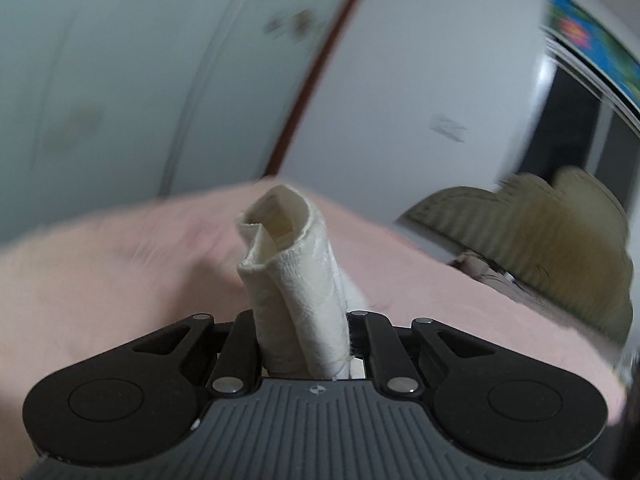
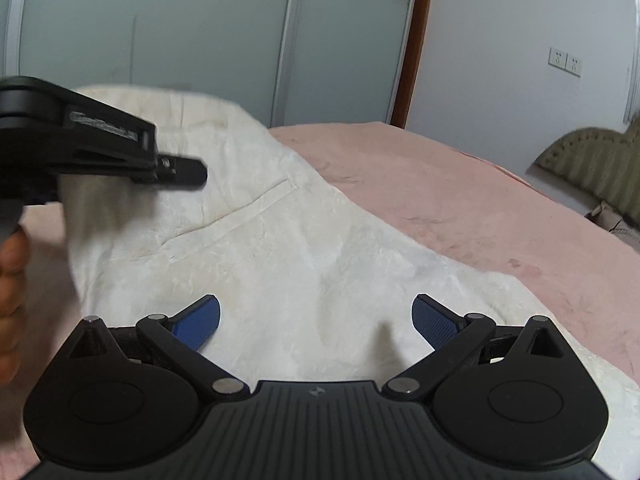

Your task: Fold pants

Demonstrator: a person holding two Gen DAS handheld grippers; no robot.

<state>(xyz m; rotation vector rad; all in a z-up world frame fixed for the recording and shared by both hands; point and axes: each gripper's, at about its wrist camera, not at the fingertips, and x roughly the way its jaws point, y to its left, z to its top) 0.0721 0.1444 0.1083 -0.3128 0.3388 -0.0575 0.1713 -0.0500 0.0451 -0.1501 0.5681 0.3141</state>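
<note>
The cream-white pants (image 2: 304, 248) lie spread over the pink bed (image 2: 460, 184), with a slit pocket seam facing up. In the left wrist view, my left gripper (image 1: 304, 328) is shut on a bunched, rolled edge of the pants (image 1: 288, 264), which sticks up between its black fingers. The same left gripper (image 2: 120, 152) shows blurred at the left of the right wrist view, above the pants, with a hand (image 2: 12, 264) under it. My right gripper (image 2: 316, 320) hovers low over the pants and stands open. Nothing is between its blue pads (image 2: 204, 320).
Pale sliding wardrobe doors (image 2: 180, 40) and a brown door frame (image 2: 414, 40) stand behind the bed. A green padded headboard (image 2: 592, 160) is at the right, with wall sockets (image 2: 564, 60) above it. Pink bedcover lies bare to the right of the pants.
</note>
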